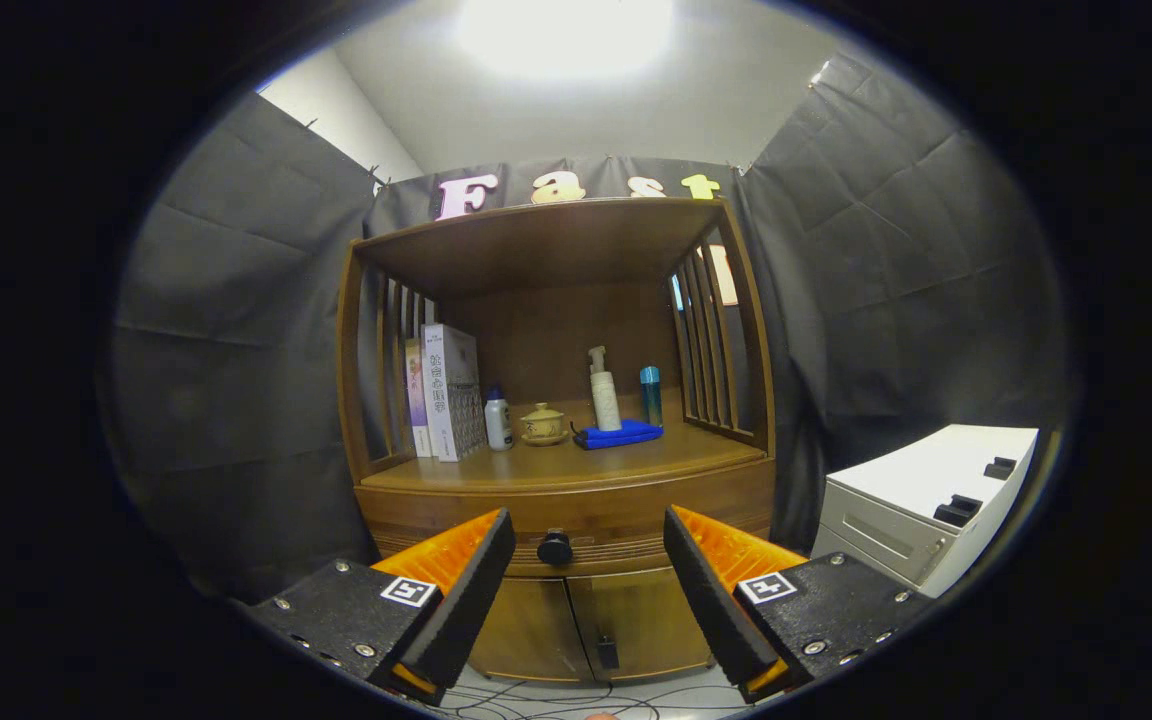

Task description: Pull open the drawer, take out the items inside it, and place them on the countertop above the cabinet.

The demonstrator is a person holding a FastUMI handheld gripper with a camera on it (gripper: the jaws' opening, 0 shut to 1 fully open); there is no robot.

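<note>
Brown cabinet (556, 490), blue cloth (621, 434)

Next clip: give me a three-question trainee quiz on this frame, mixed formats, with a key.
1. True or false: the drawer is already pulled out.
2. The claw is: A) open B) shut on the knob C) shut on the blue cloth.
3. Fill in: the pump bottle stands on the ___ cloth, on the countertop.

Key: 1 false; 2 A, the knob sits ahead between the spread fingers; 3 blue.
</note>
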